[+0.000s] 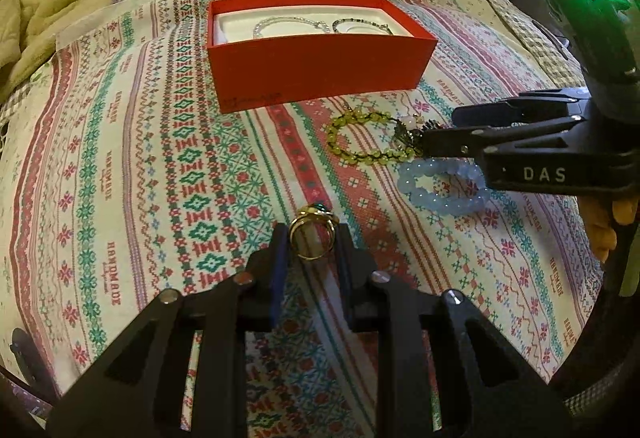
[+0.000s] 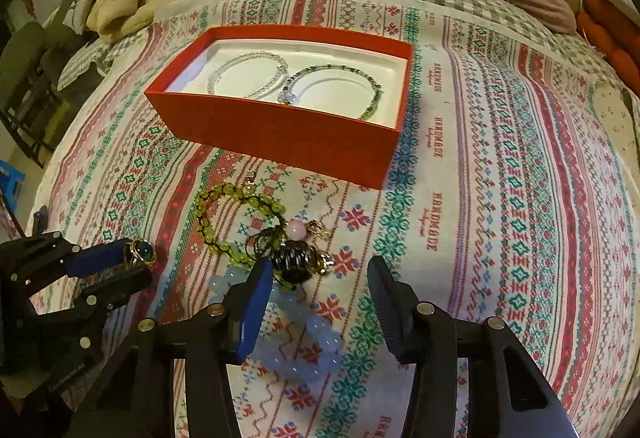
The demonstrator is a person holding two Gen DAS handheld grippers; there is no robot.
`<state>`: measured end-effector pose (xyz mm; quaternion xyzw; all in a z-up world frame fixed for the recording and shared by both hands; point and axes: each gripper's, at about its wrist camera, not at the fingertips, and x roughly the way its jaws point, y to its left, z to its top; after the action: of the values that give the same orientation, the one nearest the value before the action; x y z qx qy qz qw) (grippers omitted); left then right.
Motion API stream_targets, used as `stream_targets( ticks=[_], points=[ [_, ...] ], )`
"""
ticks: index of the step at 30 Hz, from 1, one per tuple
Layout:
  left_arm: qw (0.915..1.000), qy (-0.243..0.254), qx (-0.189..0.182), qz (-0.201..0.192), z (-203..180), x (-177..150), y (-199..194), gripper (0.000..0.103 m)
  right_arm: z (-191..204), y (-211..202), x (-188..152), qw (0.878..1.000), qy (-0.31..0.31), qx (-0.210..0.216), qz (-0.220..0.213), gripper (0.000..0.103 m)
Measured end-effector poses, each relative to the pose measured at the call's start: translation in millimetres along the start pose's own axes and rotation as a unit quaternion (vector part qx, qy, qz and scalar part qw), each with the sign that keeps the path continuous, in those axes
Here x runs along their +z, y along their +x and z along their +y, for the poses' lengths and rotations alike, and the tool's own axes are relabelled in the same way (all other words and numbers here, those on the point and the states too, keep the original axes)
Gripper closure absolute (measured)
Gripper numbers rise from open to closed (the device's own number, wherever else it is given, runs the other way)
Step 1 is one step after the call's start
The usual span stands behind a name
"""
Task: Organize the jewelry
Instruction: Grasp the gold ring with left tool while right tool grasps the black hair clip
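1. Left wrist view: the left gripper (image 1: 312, 238) pinches a gold ring (image 1: 311, 236) with a teal stone above the patterned cloth (image 1: 120, 178). Ahead sits the red box (image 1: 320, 66); the right gripper (image 1: 444, 128) reaches in beside the green bracelet (image 1: 360, 138) and blue bracelet (image 1: 440, 188).

2. Right wrist view: the right gripper (image 2: 320, 278) hangs wide apart, grasping nothing, over the blue bracelet (image 2: 308, 338) and a dark charm (image 2: 296, 258). Two bracelets (image 2: 296, 82) lie inside the box (image 2: 280, 126).
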<state>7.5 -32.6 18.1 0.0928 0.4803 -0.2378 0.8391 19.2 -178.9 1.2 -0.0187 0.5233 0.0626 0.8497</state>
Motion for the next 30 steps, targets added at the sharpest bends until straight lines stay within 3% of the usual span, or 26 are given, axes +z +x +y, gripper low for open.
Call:
stream_targets(
  ticks=[5, 7, 23, 26, 30],
  points=[
    [1.0000, -0.004, -0.001, 0.002, 2.3, -0.8, -0.4, 0.078, 3.9, 4.7, 6.8, 1.000, -0.002, 0.002, 0.003, 0.065],
    [1.0000, -0.005, -0.002, 0.002, 3.0, -0.6, -0.7, 0.078, 4.2, 6.5, 8.9, 1.000, -0.001, 0.005, 0.006, 0.077],
    [0.9998, -0.016, -0.008, -0.005, 7.6, 7.9, -13.2, 0.078, -5.9, -17.9, 10.3, 0.999, 0.027, 0.041, 0.002, 0.078],
    [0.9998, -0.015, -0.009, -0.006, 7.0, 8.5, -14.2, 0.078, -8.3, -18.3, 9.4, 0.996, 0.044, 0.070, 0.021, 0.078],
    [0.9999, -0.012, -0.008, 0.000, 6.1, 6.7, -11.5, 0.078, -8.0, -9.2, 4.6, 0.995, 0.048, 0.076, 0.050, 0.077]
  ],
)
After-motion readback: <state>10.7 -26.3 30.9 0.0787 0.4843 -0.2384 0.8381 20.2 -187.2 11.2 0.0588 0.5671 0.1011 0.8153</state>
